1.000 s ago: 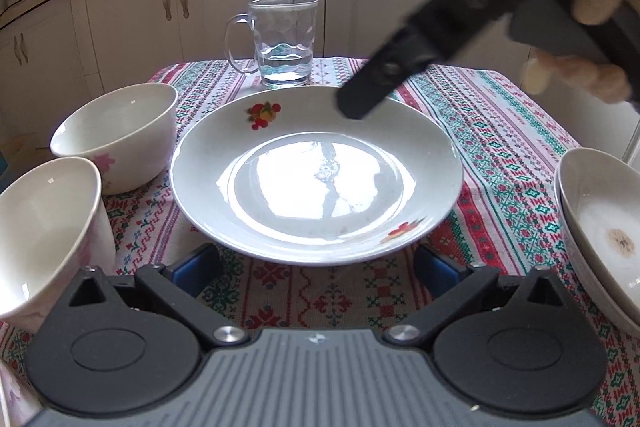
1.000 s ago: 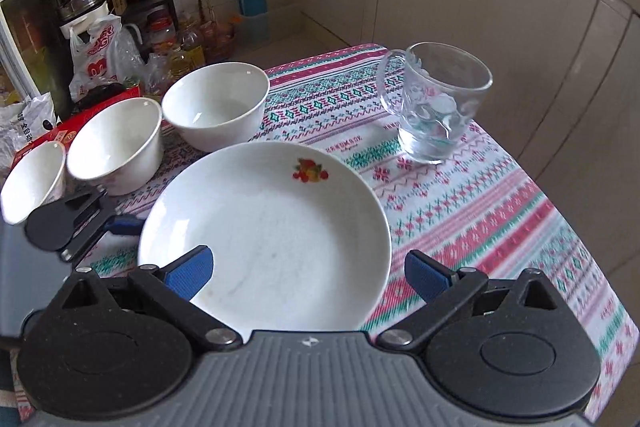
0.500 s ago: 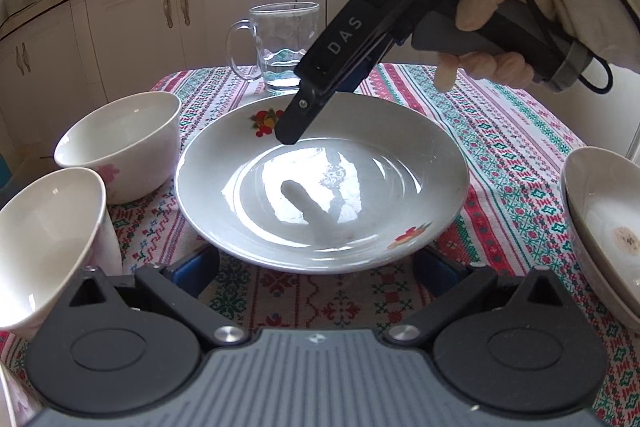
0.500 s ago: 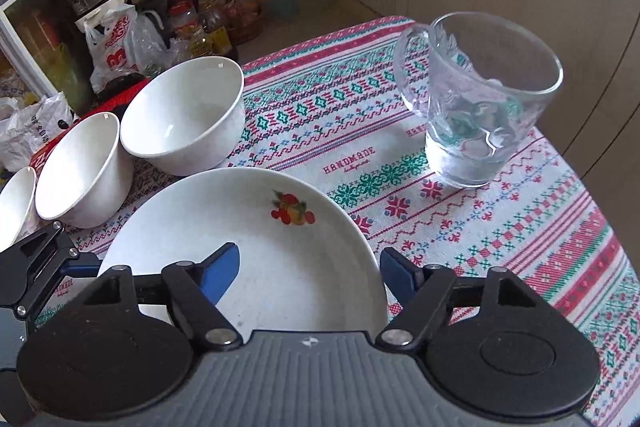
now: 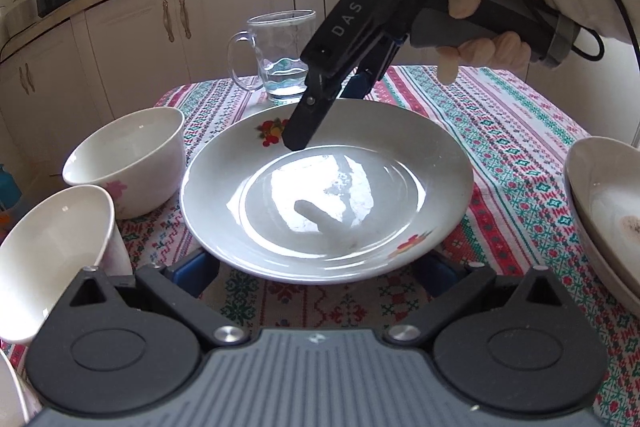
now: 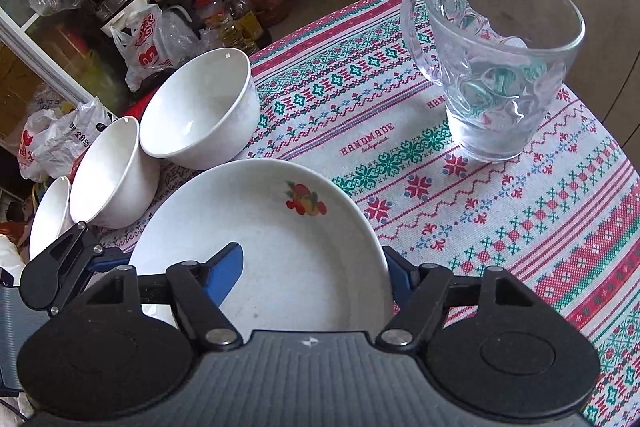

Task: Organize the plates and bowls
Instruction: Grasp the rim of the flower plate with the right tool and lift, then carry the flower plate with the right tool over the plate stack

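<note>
A white plate with fruit motifs lies on the patterned tablecloth; in the right wrist view the plate fills the foreground. My right gripper reaches down from the upper right and straddles the far rim. One pad rests on the plate's inner slope and the other sits against the rim's outside, so it is shut on the plate. My left gripper stays open at the near rim, its blue pads partly hidden under the plate. A white bowl and a tilted bowl stand to the left.
A glass mug with some water stands beyond the plate, close to the right gripper. Stacked shallow dishes sit at the right table edge. Three bowls line the left side. Kitchen cabinets stand behind; bags and bottles crowd the floor.
The right gripper came down and in over the plate's far rim and its jaws narrowed from wide open onto the rim. The left gripper and the plate stayed put.
</note>
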`<act>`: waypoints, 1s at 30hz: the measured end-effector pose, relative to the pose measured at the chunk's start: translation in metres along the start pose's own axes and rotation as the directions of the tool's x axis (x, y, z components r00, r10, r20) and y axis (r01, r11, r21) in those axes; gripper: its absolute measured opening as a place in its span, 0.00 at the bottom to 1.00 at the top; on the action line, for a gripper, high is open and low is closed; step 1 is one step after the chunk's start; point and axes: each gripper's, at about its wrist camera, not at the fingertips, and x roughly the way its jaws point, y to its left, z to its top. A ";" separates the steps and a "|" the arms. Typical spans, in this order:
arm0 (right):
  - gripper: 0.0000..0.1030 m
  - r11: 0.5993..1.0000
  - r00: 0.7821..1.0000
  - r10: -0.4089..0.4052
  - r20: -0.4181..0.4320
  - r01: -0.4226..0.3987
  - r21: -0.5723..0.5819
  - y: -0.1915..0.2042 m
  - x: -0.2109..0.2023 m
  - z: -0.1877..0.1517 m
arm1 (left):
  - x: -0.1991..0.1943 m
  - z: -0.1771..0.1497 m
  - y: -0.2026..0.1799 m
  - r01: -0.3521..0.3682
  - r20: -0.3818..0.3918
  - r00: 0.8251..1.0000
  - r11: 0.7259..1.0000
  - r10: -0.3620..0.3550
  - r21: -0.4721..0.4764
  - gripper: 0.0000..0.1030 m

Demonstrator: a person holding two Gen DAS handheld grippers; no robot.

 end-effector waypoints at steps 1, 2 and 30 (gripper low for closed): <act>0.77 1.000 1.000 0.001 -0.002 -0.001 0.004 0.000 0.000 -0.001 | 0.000 0.000 0.000 0.001 -0.002 1.000 1.000 -0.001 0.002 0.99; 0.77 1.000 1.000 0.002 -0.002 -0.002 0.006 0.000 -0.001 -0.002 | -0.001 0.000 0.000 0.001 -0.003 1.000 1.000 -0.001 0.005 0.99; 0.77 0.997 0.998 -0.036 0.057 0.033 0.065 0.044 -0.061 -0.057 | -0.067 0.006 -0.013 0.111 0.017 0.993 0.986 -0.114 0.127 0.98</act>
